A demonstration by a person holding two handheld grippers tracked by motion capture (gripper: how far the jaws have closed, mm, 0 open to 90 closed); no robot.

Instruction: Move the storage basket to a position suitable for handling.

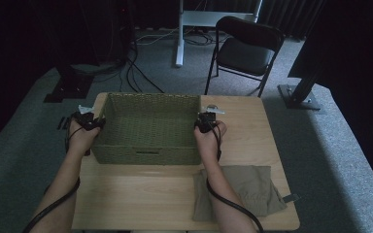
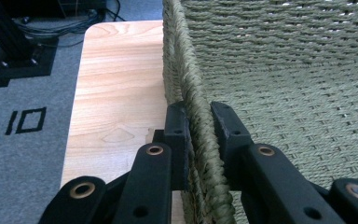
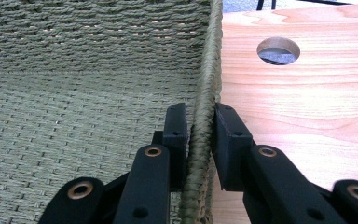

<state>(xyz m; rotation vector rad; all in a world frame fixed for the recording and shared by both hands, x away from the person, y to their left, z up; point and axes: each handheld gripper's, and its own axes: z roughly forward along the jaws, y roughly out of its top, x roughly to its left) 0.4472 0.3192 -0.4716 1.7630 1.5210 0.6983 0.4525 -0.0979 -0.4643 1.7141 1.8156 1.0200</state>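
squarely in the middle of the worktop (image 1: 141,204) sits a green woven basket (image 1: 148,127), empty inside, its far edge close to the worktop's back edge. the left hand-held gripper (image 2: 193,126) is clenched over the basket's left rim, one jaw outside and one inside the wall; the right hand-held gripper (image 3: 200,126) is clamped the same way on the right rim. the step in hand looks like a two-sided lift or shift of the basket. to do it well, both sides should probably rise together and level, since the rope rim is soft and a lopsided pull could twist the wall or let it slip from the jaws. just near the basket's front right corner lies a folded khaki cloth (image 1: 252,187), under the right forearm, which could snag if the basket is drawn toward the person. a round hole (image 3: 278,50) in the worktop lies beyond the right rim, and a black folding chair (image 1: 245,48) stands well behind.
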